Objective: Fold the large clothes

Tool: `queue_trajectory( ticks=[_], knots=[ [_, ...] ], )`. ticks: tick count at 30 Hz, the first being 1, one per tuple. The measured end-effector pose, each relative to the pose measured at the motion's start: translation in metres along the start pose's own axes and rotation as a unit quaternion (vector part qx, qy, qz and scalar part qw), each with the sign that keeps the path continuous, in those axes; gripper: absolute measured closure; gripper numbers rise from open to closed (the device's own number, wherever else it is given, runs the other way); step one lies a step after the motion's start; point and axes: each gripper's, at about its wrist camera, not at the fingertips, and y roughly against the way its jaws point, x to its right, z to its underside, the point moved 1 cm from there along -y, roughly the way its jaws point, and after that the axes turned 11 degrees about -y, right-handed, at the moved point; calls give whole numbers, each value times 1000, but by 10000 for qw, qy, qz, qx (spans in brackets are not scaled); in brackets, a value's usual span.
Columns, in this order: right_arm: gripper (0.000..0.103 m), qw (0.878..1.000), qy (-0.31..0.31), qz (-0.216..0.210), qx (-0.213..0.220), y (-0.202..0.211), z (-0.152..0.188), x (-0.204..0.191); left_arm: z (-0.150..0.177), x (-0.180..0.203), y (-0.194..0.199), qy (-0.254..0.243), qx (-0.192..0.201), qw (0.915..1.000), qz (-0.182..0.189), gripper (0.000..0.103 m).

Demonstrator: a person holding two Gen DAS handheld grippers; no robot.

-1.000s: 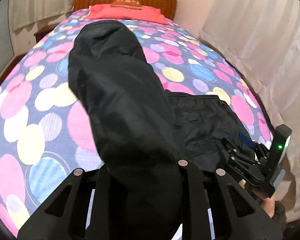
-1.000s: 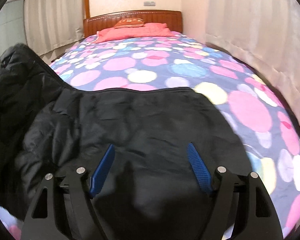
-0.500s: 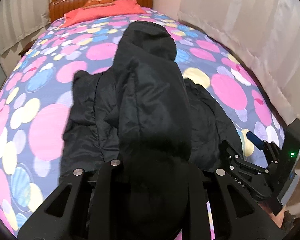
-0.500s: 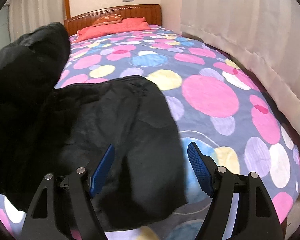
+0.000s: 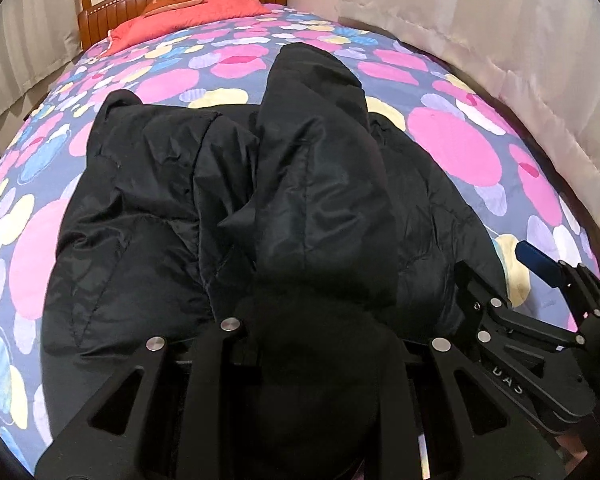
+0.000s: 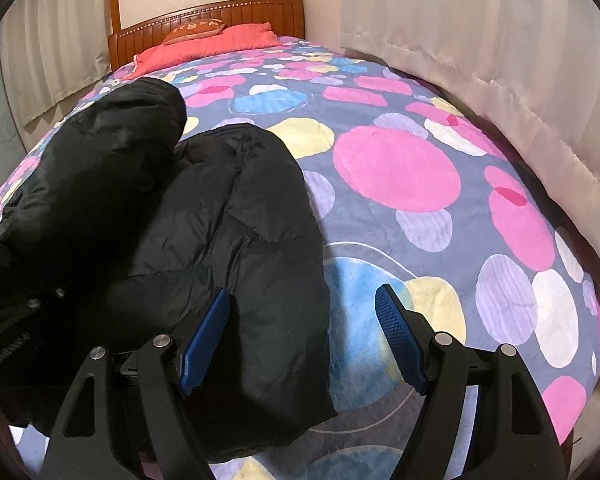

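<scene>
Plainly, our left gripper (image 5: pixel 312 344) clamped the jacket (image 5: pixel 148 208) sleeve (image 5: pixel 320 168), its length running toward twelve o'clock; our right gripper (image 6: pixel 304 340) gaped empty.

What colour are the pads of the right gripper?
Blue pads, clearest in the right wrist view.

One black jacket (image 5: pixel 148 208), two grippers (one pillow (image 6: pixel 204 42) too).
</scene>
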Motion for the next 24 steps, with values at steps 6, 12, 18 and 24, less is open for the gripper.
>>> queue_trajectory(
  ticks=[6,12,18,24],
  knots=[
    [29,9999,51,92,12,6,3,-2,-1,10,23,-101,193,9997,-132,75],
    [29,9997,101,221,54,13,3,0,0,20,67,40,631,9967,500,33],
    [29,9995,150,265,126,23,1,-2,10,0,109,100,962,9947,356,27],
    [29,9989,251,230,316,38,-11,-17,30,-83,125,798,1133,9886,-597,23]
  ],
)
